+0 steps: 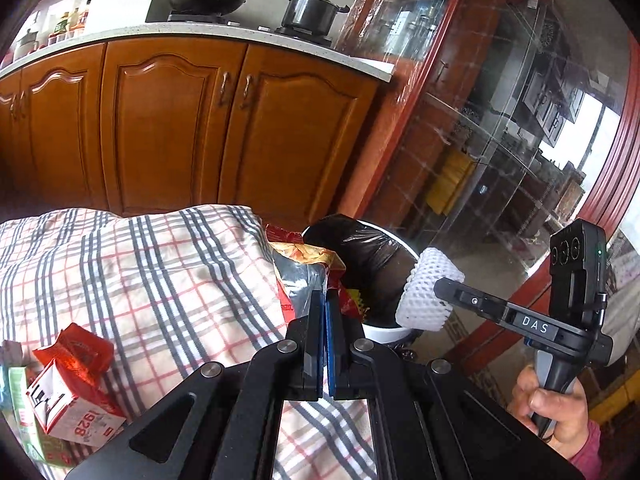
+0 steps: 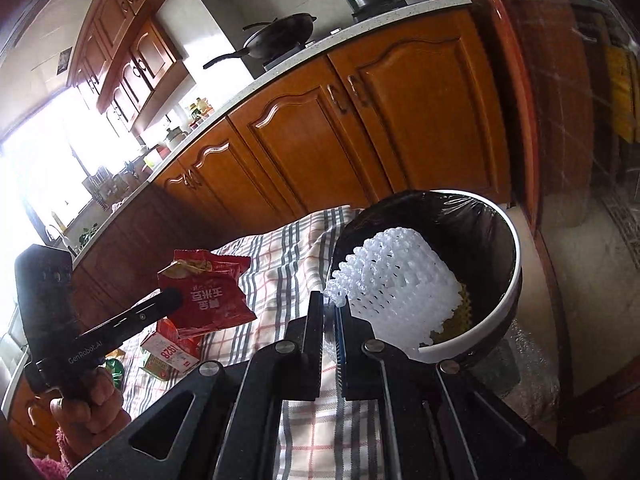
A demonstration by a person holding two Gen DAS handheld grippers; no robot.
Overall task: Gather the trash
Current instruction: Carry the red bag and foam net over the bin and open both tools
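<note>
Clamped in the left gripper (image 1: pixel 323 300), a red snack bag (image 1: pixel 304 268) hangs at the table's (image 1: pixel 160 272) right edge, just left of the bin (image 2: pixel 514 280). Its black liner (image 2: pixel 460 220) holds yellow scraps (image 2: pixel 444 334). Above them, the right gripper (image 2: pixel 330 308) pinches white foam netting (image 2: pixel 392 280).

Left claw (image 1: pixel 323 296) clamped tight; right claw (image 2: pixel 329 304) pinched closed; both tilted downward, hand-held.
</note>
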